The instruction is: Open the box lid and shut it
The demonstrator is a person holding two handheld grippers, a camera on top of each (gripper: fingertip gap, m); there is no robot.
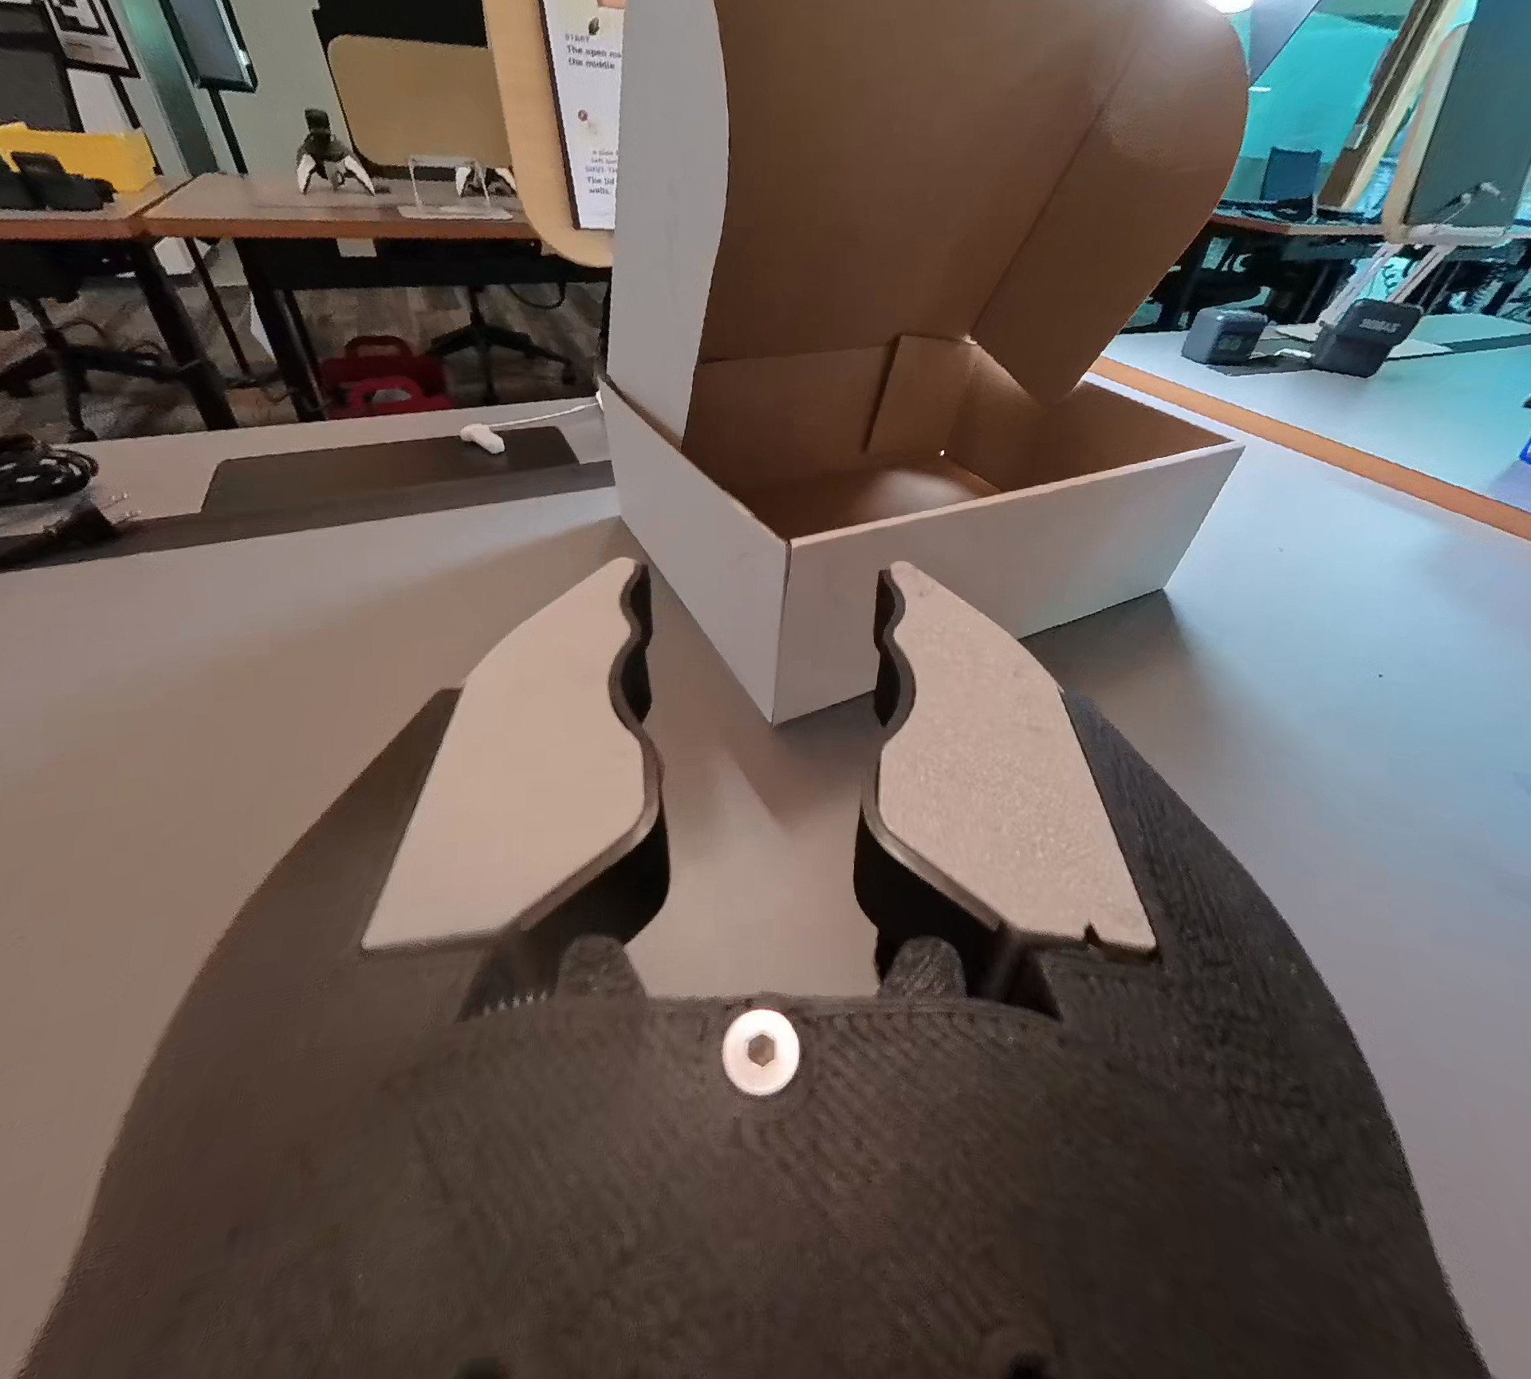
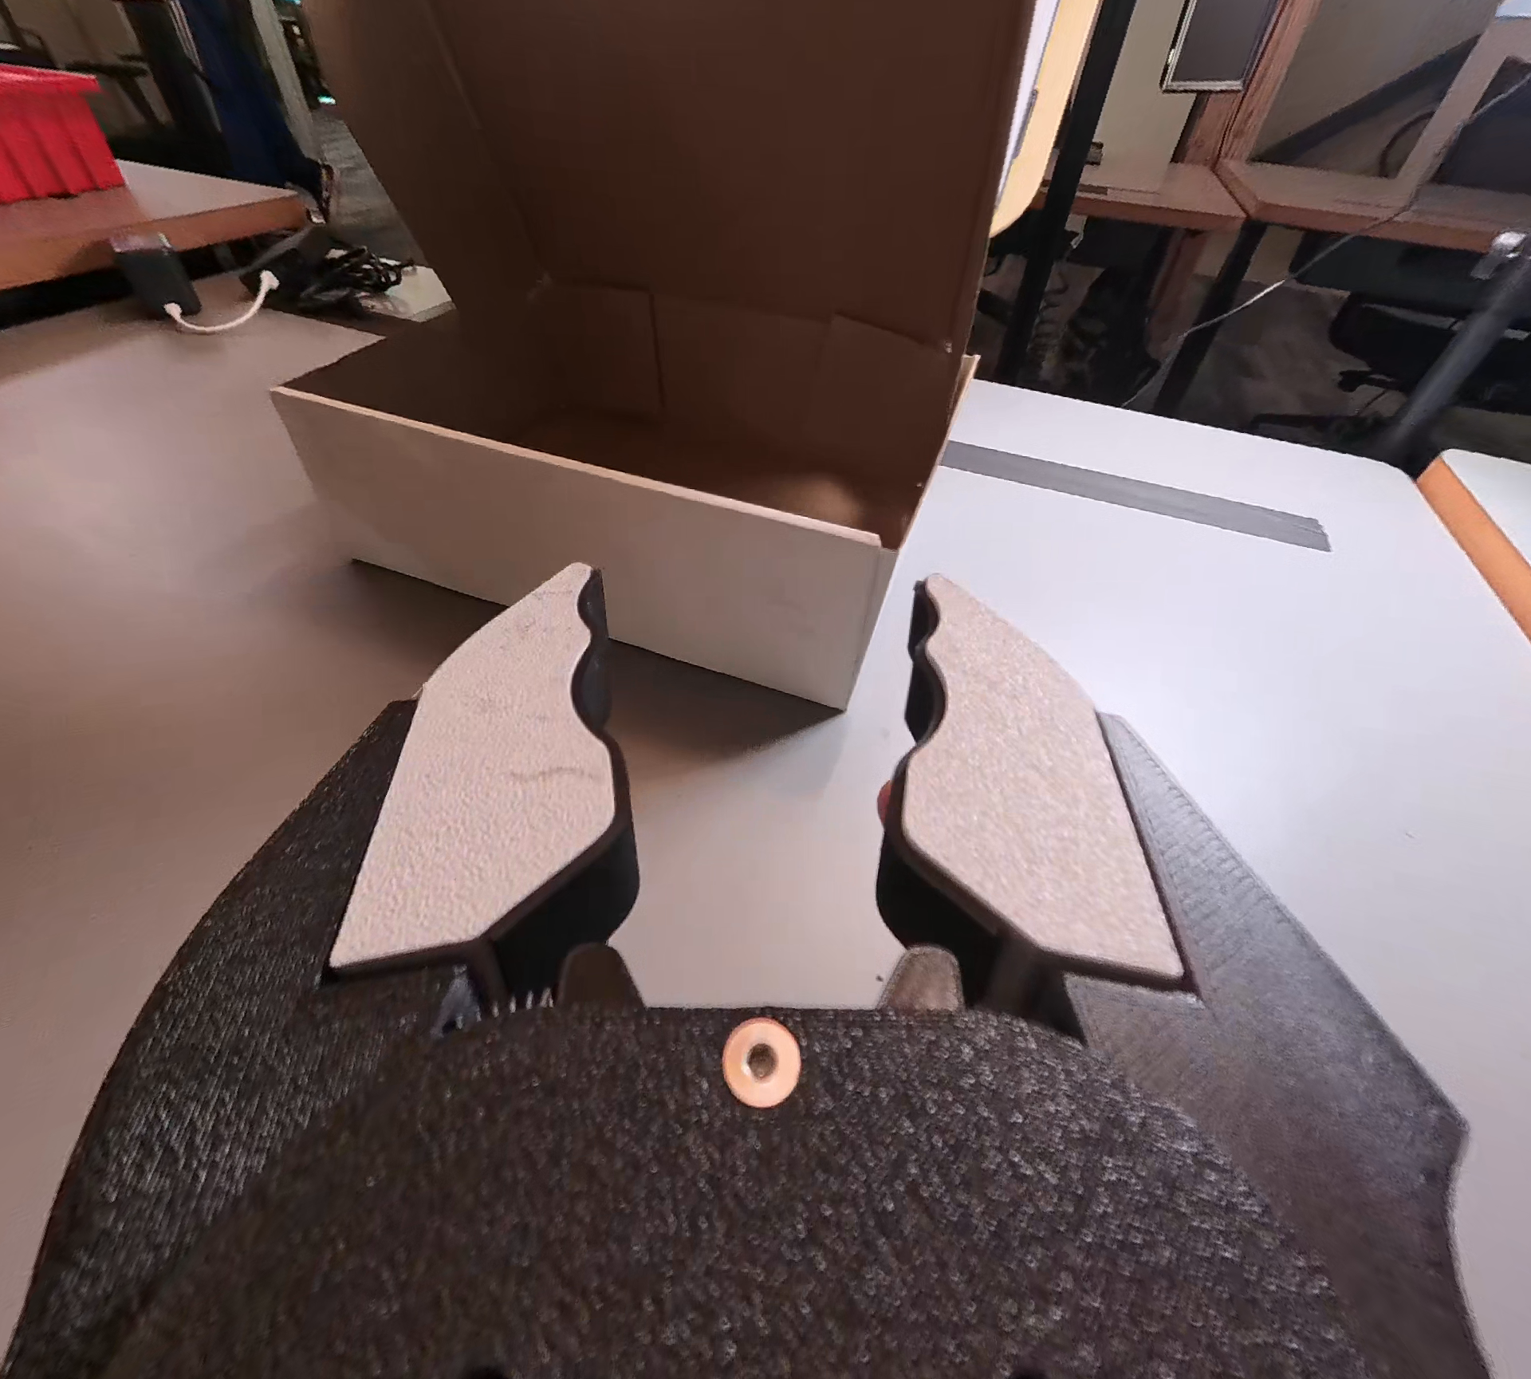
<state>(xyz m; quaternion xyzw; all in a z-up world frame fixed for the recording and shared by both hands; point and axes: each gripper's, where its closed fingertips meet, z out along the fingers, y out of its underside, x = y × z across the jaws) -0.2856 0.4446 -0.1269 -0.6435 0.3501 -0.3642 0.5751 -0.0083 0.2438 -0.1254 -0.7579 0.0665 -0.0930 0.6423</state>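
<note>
Left wrist view: your left gripper (image 1: 762,585) hangs low over the grey table (image 1: 248,718), fingers spread, nothing between them. The box (image 1: 953,560) sits just ahead, its near corner pointing almost straight into the gap between the fingers, close but apart. Its lid (image 1: 936,121) stands upright on the far wall, brown inside facing you, the side flaps curling forward. The box's long front wall runs away to the right, so most of the box lies right of this gripper's line.

Right wrist view: your right gripper (image 2: 758,593) is likewise spread and empty, level with the white front wall. Here the box (image 2: 580,535) lies ahead and to the left, its right front corner just in front of the fingers. The lid (image 2: 704,55) rises well above — its top edge is out of frame.

Judgement: the opening half looks done; shutting remains. Both grippers sit about equally near, one at each front corner. The move turns on height — the lid's free edge lies up and beyond both, so you must lift over the front wall and bring it forward and down.
</note>
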